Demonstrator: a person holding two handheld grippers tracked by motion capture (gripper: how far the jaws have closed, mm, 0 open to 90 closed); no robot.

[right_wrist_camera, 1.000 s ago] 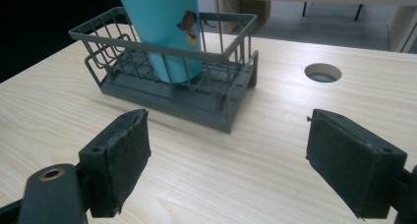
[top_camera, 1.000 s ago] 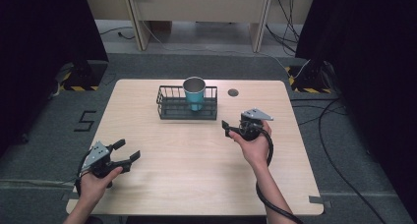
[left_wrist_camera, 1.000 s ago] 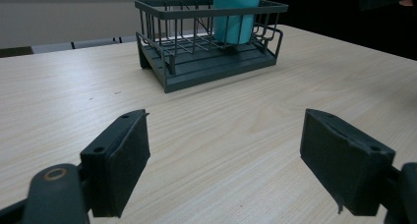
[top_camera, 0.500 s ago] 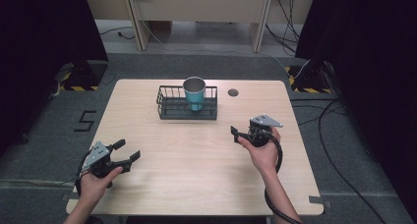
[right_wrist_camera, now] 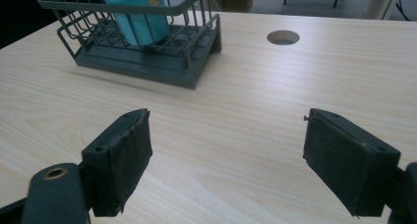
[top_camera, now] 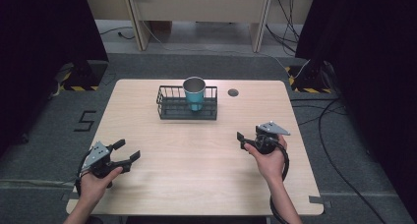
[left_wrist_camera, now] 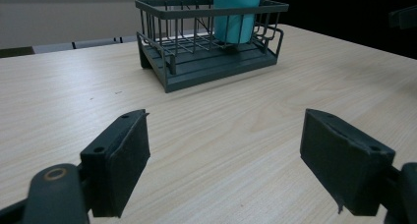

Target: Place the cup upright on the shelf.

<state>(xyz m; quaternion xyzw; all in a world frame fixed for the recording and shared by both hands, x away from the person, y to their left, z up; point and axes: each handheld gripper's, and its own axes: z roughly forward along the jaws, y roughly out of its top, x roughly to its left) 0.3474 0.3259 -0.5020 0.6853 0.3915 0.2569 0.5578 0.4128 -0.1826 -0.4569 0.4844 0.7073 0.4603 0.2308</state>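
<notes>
A dark wire basket (top_camera: pixel 169 106) stands at the back middle of the wooden table (top_camera: pixel 206 184). Upright in its right half is a teal cup (top_camera: pixel 194 93) with a metal rim. My left gripper (top_camera: pixel 127 151) rests near the front left corner, open and holding nothing. In the left gripper view the jaws (left_wrist_camera: pixel 225 135) point at the basket (left_wrist_camera: pixel 167 67) and cup (left_wrist_camera: pixel 236 15) far ahead. My right gripper (top_camera: pixel 240 141) is held at the front right, open and empty, aimed left. Its own view (right_wrist_camera: pixel 226 135) shows the basket (right_wrist_camera: pixel 162 67) and cup (right_wrist_camera: pixel 135 15) ahead on the left.
A round cable hole (top_camera: pixel 233 92) lies in the tabletop right of the basket, seen as a hole (right_wrist_camera: pixel 283 37) in the right gripper view. Cables (top_camera: pixel 339 135) run over the floor to the right. Bare wood spreads between both grippers and the basket.
The right gripper has drawn back from beside the basket toward the front right of the table. The left gripper, basket and cup have stayed put.
</notes>
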